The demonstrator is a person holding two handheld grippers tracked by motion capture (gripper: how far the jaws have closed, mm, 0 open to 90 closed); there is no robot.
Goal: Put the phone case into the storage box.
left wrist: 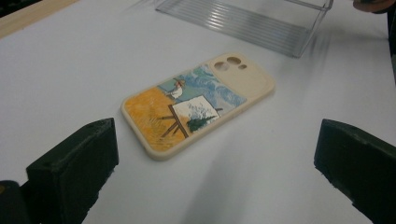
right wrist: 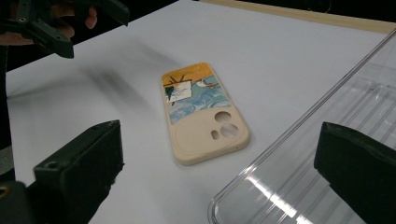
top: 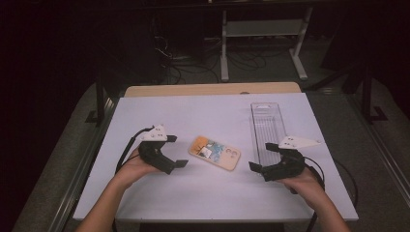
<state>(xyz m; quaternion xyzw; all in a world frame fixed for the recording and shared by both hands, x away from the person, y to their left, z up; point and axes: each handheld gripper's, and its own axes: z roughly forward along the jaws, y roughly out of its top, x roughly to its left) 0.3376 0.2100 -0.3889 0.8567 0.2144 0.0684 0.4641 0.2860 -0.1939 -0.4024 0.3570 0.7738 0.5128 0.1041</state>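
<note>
A beige phone case (top: 214, 152) with a painted picture on its back lies flat in the middle of the white table (top: 193, 116). In the left gripper view the phone case (left wrist: 198, 102) lies just ahead, between the spread jaws. The right gripper view has the phone case (right wrist: 203, 112) ahead and slightly left. My left gripper (top: 176, 151) is open, a short way left of the case, with nothing in it. My right gripper (top: 260, 155) is open, just right of the case and beside the clear tray (top: 267, 130).
The clear plastic tray (right wrist: 317, 154), long and ribbed, lies at the right of the table with nothing in it; the tray (left wrist: 243, 21) also lies beyond the case. A wooden strip (top: 212, 89) edges the table's far side. Cables and a white stand (top: 261, 38) are on the floor behind.
</note>
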